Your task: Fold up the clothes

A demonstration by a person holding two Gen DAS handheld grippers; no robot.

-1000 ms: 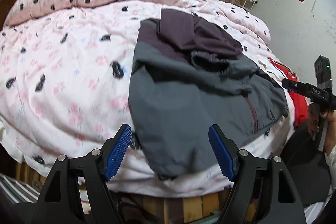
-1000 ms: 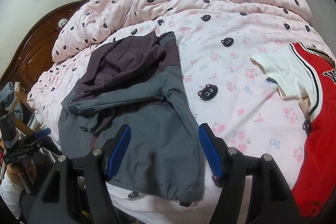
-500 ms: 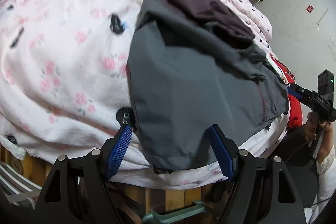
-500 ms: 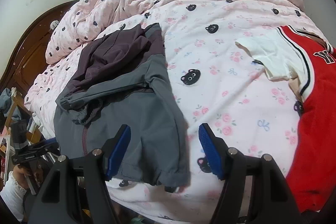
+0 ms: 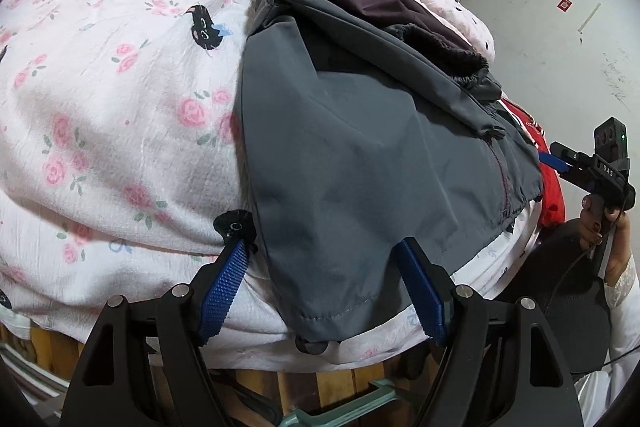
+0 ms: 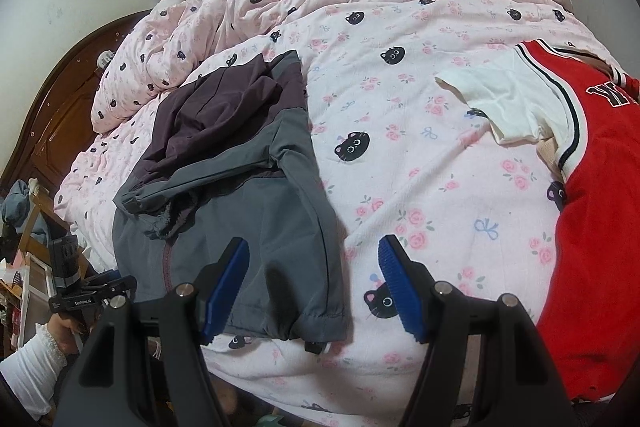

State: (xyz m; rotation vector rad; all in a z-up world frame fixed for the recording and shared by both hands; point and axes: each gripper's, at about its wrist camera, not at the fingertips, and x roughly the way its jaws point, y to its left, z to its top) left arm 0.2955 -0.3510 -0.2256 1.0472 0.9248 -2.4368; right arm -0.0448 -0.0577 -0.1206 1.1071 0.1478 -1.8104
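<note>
A grey and dark-purple jacket (image 5: 360,155) lies roughly folded on a bed covered by a pink quilt (image 5: 112,115) printed with roses and black cat faces. Its grey lower part hangs toward the near edge of the bed, and the purple upper part with a bunched sleeve sits farther back.

In the left wrist view, the left gripper (image 5: 324,291) hovers at the jacket's near left corner. Its jaws stand wide apart with blue pads on either side of the hem corner: the left pad is over the quilt just beside the jacket's left edge, and the right pad overlaps the grey fabric in the picture. The corner falls between the jaws in the picture, but they have not closed on it and grip nothing.

In the right wrist view, the right gripper (image 6: 314,287) is at the jacket's near right corner. Its jaws are likewise wide apart and hold nothing. The left pad is over the grey cloth, the right pad over bare quilt near a cat face, and the jacket's right edge and hem corner fall between them.

A red and white jersey (image 6: 592,195) lies on the quilt well to the right of the jacket, apart from it.
</note>
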